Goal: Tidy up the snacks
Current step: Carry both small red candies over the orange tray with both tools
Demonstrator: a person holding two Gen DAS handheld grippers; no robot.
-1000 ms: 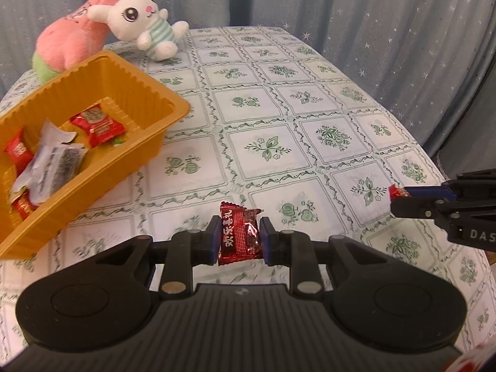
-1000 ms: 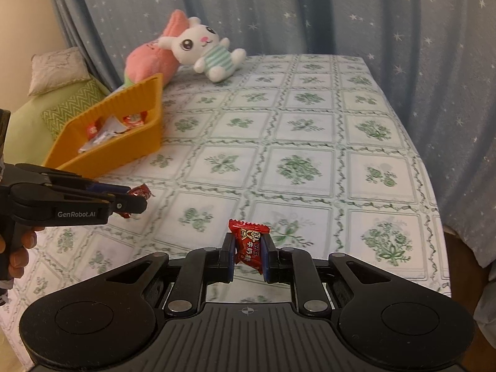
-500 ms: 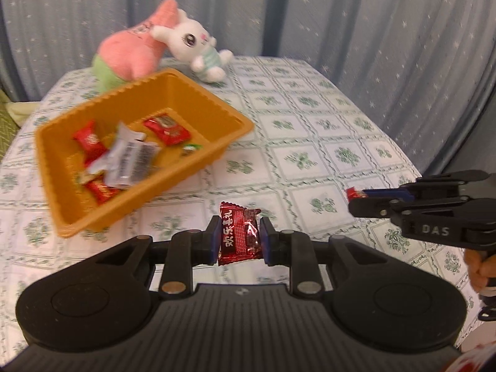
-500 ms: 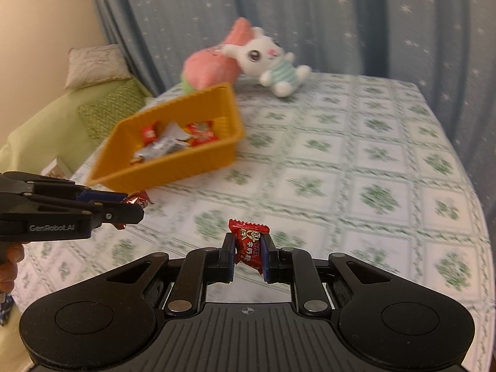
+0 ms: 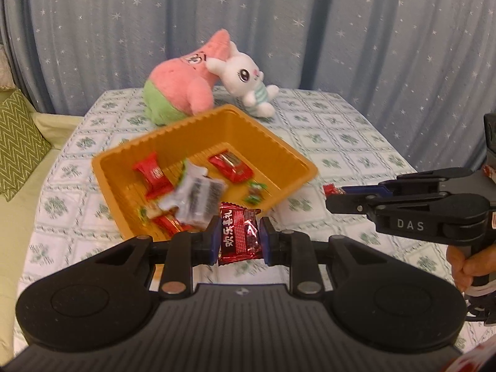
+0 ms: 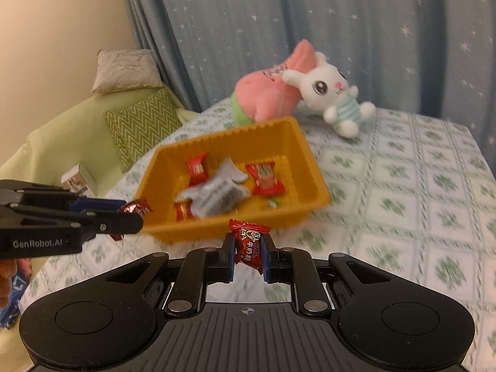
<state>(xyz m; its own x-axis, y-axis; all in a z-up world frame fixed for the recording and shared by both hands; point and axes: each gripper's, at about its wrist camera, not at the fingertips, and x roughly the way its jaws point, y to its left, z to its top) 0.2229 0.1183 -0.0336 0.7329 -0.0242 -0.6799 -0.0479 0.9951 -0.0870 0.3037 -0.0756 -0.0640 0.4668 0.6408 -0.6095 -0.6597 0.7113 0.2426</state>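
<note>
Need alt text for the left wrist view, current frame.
The left gripper is shut on a dark red candy just short of an orange tray that holds red snacks and a silver packet. At right, the right gripper grips a small red candy. Two plush toys lie behind on the floral tablecloth.

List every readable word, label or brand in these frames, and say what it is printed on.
"DAS": side of the right gripper.
"GenRobot.AI": side of the left gripper.
"欢乐喜礼": dark red candy in the left gripper.
Bright red candy in the right gripper: print too blurred.
Wrappers in the orange tray: unreadable.
</note>
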